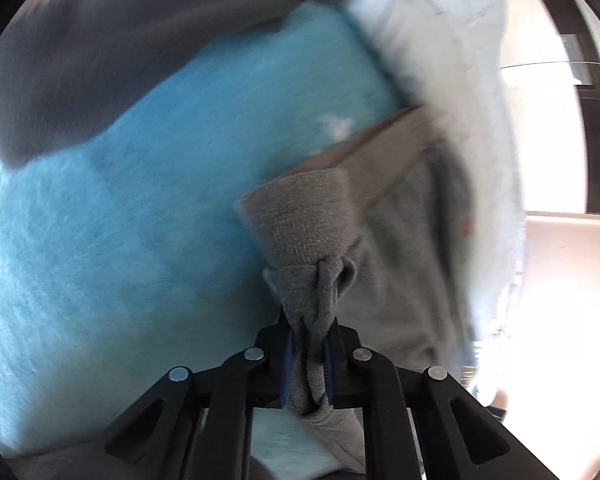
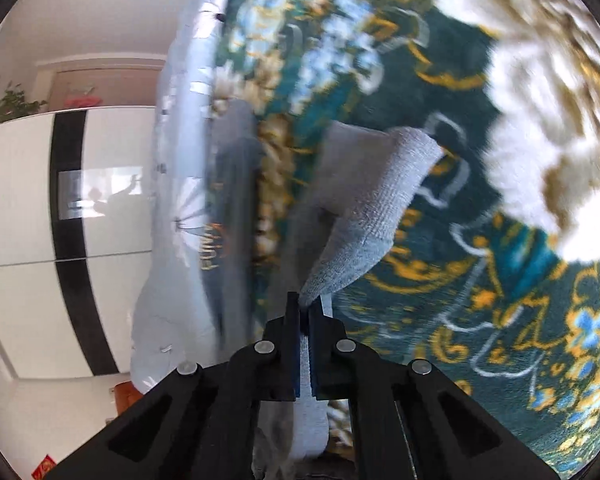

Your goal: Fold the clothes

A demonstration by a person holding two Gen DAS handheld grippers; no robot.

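My left gripper (image 1: 309,334) is shut on a bunched corner of a grey knit garment (image 1: 300,216), held above a fluffy blue blanket (image 1: 120,216). The grey cloth trails away to the right (image 1: 404,240) and hangs below the jaws. My right gripper (image 2: 309,306) is shut on another ribbed edge of the grey garment (image 2: 364,216), held over a dark green floral blanket (image 2: 440,272). Both views are blurred.
A dark grey cloth (image 1: 112,52) lies over the blue blanket at upper left. A white quilt (image 1: 440,40) borders it on the right. In the right wrist view, a white quilt (image 2: 176,208), a dark printed garment (image 2: 232,216) and a white-and-black wardrobe (image 2: 32,208) stand left.
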